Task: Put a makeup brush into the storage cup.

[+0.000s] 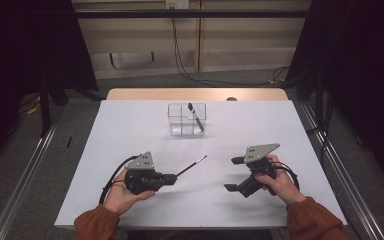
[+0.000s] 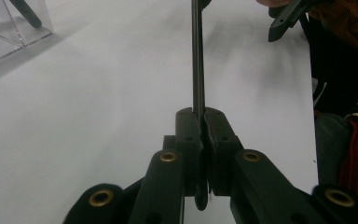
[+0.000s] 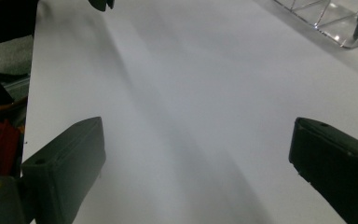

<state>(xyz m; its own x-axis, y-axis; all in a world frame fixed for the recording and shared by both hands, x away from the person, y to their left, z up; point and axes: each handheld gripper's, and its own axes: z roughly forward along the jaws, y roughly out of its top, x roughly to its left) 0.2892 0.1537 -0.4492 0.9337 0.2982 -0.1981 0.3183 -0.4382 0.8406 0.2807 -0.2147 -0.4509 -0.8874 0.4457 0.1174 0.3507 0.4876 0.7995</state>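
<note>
On the white table (image 1: 130, 130), all placed from the clear divided box (image 1: 187, 119):
Left gripper (image 1: 172, 177): nearer the person, left; jaws clamped on a thin black pen (image 1: 191, 165).
Right gripper (image 1: 234, 174): nearer, right; jaws wide apart, holding nothing.
Second pen (image 1: 196, 117): leaned inside the box.

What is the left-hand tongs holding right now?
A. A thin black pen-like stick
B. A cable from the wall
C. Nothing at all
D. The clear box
A: the left tongs are pinched shut on a thin black stick that points out over the white table.
</note>
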